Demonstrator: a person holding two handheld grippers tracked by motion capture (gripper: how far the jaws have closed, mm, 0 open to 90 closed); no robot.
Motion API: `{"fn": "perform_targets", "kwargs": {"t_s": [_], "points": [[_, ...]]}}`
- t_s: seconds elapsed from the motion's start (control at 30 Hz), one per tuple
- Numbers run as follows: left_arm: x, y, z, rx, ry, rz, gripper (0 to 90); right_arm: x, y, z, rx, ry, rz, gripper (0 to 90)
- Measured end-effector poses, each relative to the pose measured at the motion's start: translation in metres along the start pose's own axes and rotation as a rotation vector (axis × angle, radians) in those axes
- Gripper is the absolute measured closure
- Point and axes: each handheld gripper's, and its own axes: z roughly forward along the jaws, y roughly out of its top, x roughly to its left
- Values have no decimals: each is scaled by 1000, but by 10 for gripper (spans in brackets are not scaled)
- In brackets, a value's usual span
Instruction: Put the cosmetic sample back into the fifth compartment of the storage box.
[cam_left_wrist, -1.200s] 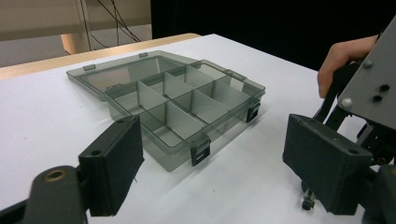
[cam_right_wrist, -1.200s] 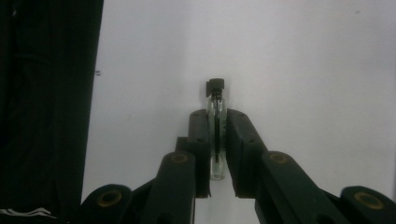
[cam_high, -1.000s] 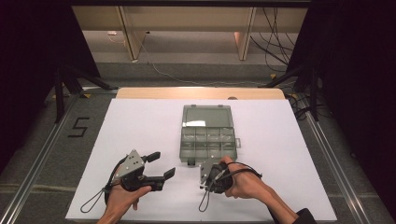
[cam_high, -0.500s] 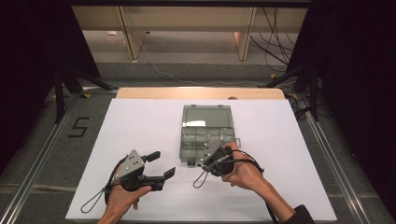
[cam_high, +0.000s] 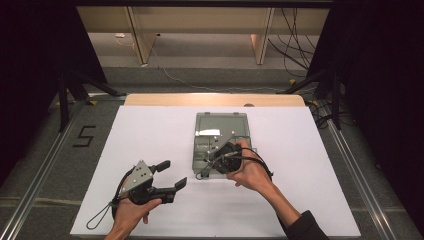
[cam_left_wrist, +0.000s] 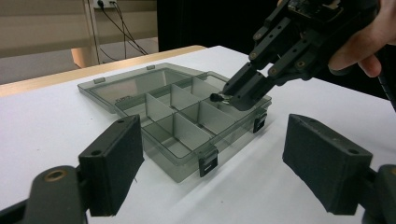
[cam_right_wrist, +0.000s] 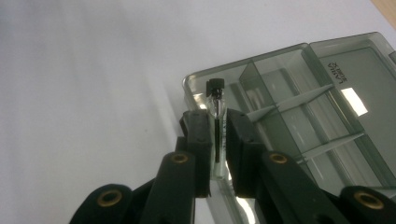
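A grey see-through compartment box (cam_high: 221, 123) lies open in the middle of the white table, its lid flat behind it, and it also appears in both gripper views (cam_left_wrist: 154, 100) (cam_right_wrist: 299, 107). My right gripper (cam_high: 216, 154) (cam_right_wrist: 218, 135) hovers over the box's near compartments, shut on a small glass vial (cam_right_wrist: 217, 114) with a black cap (cam_left_wrist: 216, 97). The vial sticks out past the fingertips, above the box's corner. My left gripper (cam_high: 171, 175) (cam_left_wrist: 217, 154) rests low at the front left of the box, jaws wide open with nothing between them.
The white table sheet (cam_high: 150, 135) has free room to the left and right of the box. A wooden edge (cam_high: 210, 99) runs along the far side. Cables trail from both grippers near the front edge.
My right gripper has moved away from the table's front, up and over the box's near compartments, still holding the vial. The left gripper has stayed put.
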Motion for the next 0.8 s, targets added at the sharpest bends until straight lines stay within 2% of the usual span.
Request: {"fn": "perform_targets", "kwargs": {"t_s": [0.33, 0.57, 0.6, 0.67, 0.8], "points": [[0, 0, 0, -4, 1, 1, 194, -5, 10, 12, 0, -12, 93, 811], [1, 0, 0, -5, -1, 8, 194, -8, 13, 20, 7, -17, 108, 811], [0, 0, 0, -4, 1, -2, 194, -8, 13, 21, 12, -11, 118, 811], [1, 0, 0, -5, -1, 8, 194, -9, 14, 23, 15, -10, 126, 811], [0, 0, 0, -4, 5, 1, 194, -11, 14, 27, 19, -7, 145, 811]]}}
